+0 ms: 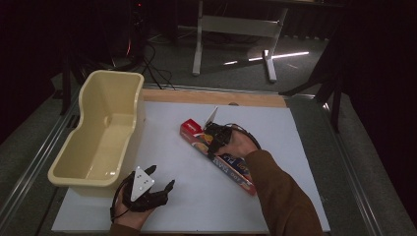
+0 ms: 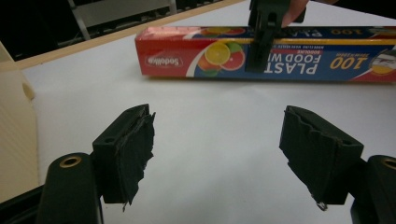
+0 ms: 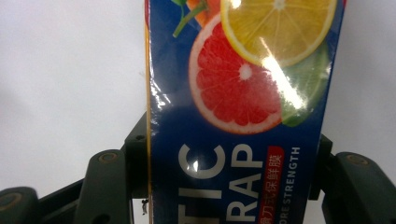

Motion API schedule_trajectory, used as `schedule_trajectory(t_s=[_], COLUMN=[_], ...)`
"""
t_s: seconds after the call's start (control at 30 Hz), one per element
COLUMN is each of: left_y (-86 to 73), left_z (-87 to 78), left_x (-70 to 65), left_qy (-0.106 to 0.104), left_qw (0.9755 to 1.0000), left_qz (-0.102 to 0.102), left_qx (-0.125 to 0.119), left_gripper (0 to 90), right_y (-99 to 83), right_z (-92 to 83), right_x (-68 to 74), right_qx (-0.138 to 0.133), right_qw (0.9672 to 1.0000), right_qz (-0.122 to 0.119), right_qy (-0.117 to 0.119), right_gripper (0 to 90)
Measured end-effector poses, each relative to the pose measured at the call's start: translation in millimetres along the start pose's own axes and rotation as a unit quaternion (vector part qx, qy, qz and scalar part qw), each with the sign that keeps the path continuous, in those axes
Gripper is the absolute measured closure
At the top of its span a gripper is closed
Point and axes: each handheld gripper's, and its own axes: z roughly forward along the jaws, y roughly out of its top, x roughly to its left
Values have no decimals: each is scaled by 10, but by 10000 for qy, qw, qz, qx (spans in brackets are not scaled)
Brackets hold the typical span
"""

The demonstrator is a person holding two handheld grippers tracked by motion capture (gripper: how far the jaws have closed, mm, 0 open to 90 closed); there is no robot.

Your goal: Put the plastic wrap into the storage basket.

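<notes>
1. The long red-and-blue cardboard box of plastic food wrap lies flat and slantwise near the middle of the white desk, well apart from the cream plastic tub at the desk's left edge.
2. The right claw straddles the box across its narrow width, near the red end; in the right gripper view its jaws press against both long sides, so it is pinching the box.
3. The left claw rests low at the desk's near edge, beside the tub, with its jaws spread and nothing between them.
4. The step in hand looks like lifting the box. Since the grip sits towards one end, the far, heavier length will likely sag or swing.
5. To do it well, keep the squeeze firm, raise slowly and level, and bring the left claw to steady the free end if it droops.
</notes>
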Motion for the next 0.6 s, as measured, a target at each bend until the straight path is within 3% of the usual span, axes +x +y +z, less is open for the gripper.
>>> schedule_trajectory(t_s=[0.03,0.1,0.3,0.6], left_y=[-1,-1,-2,-1], left_z=[2,4,10,6], left_x=[-2,-2,-11,-12], left_qy=[-4,-10,-17,-11], left_qw=[10000,10000,10000,10000], left_qz=[0,11,25,23], left_qx=[1,11,21,12], left_gripper=[256,257,260,261], right_y=[-13,-21,-36,15], right_z=[-54,-98,-247,-543], right_x=[-25,-42,-57,2], right_qx=[-49,-88,-507,-1088], right_qw=[9993,9975,9910,9733], right_qz=[296,520,816,1102], right_qy=[235,472,937,1695], right_gripper=[401,400,402,403])
